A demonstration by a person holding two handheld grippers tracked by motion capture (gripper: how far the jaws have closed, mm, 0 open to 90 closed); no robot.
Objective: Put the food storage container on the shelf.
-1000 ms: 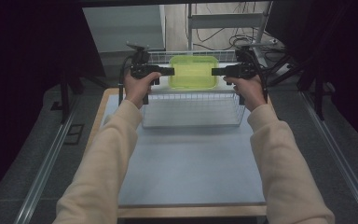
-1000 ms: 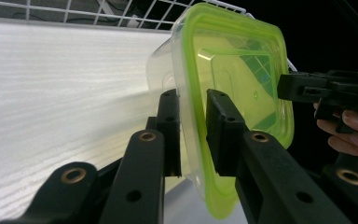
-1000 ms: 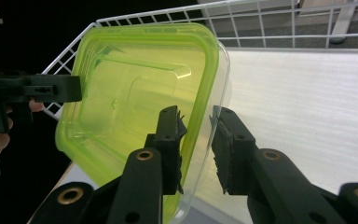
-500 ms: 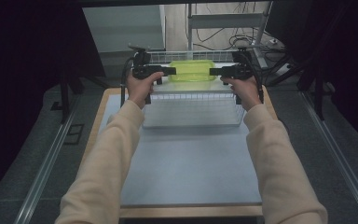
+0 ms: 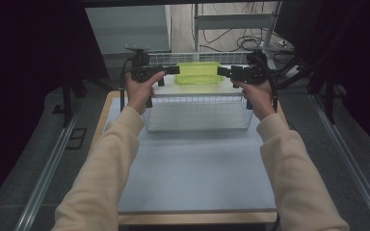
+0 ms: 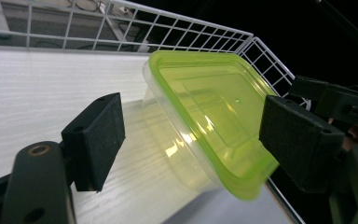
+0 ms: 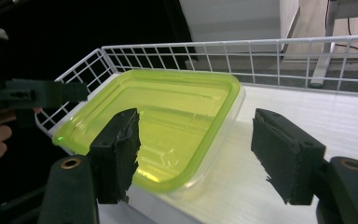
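Note:
A clear plastic container with a lime-green lid (image 5: 198, 73) rests on the white floor of a white wire basket (image 5: 197, 98), toward its far side. My left gripper (image 5: 172, 70) is open just off the container's left end, and my right gripper (image 5: 222, 71) is open just off its right end. In the left gripper view the container (image 6: 214, 107) lies beyond and between the open jaws (image 6: 193, 119); the other gripper (image 6: 335, 100) shows behind it. From the right gripper view, a corner of the container (image 7: 168, 112) sits between the open jaws (image 7: 198, 126).
The basket stands at the far end of a pale blue table top (image 5: 197, 168) with a wooden edge. Its wire walls (image 7: 214, 46) rise close around the container. Metal rails run along both sides of the table, and cables and furniture legs lie beyond the basket.
Both hands have moved forward and slightly inward over the basket, bringing the open grippers up to the two ends of the container. The container has not moved.

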